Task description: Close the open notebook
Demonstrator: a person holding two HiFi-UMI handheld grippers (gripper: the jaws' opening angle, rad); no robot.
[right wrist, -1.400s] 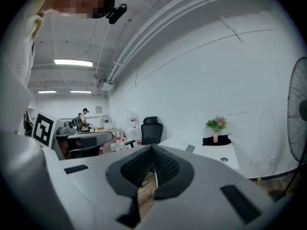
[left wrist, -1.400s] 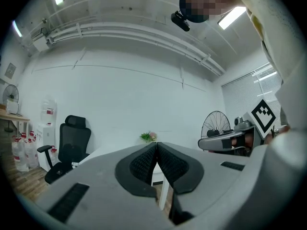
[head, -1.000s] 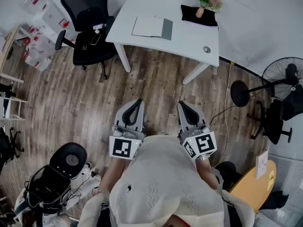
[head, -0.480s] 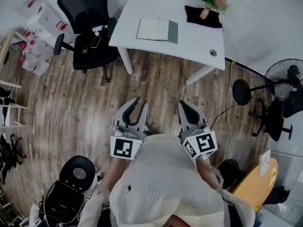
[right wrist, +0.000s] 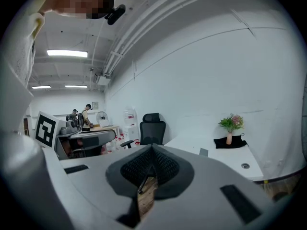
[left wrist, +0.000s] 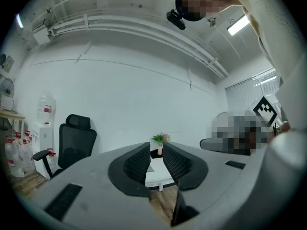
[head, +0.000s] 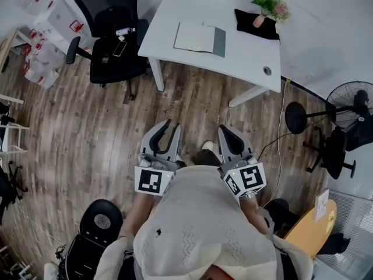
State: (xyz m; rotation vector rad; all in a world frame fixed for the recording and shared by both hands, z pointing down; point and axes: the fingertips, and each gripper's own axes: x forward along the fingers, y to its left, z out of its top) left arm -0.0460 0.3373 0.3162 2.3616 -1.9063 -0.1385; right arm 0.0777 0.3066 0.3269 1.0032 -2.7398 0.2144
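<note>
Head view, nearest first: the left gripper [head: 168,127] had just opened from shut, jaws spread with nothing between them; the right gripper [head: 227,130] was pressed together, empty. Both had advanced over the wooden floor [head: 87,127] toward the white table [head: 245,51]; there the notebook [head: 201,38] lay open, well ahead, so closing had not begun. Farther off stood a potted plant [head: 268,6], a black office chair [head: 111,34] to the left and a fan [head: 348,107] to the right.

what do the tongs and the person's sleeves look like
The left tongs and right tongs are grey curved shells with black ribbed pads. Each carries a white cube with black square markers. The person wears a cream knit top.
</note>
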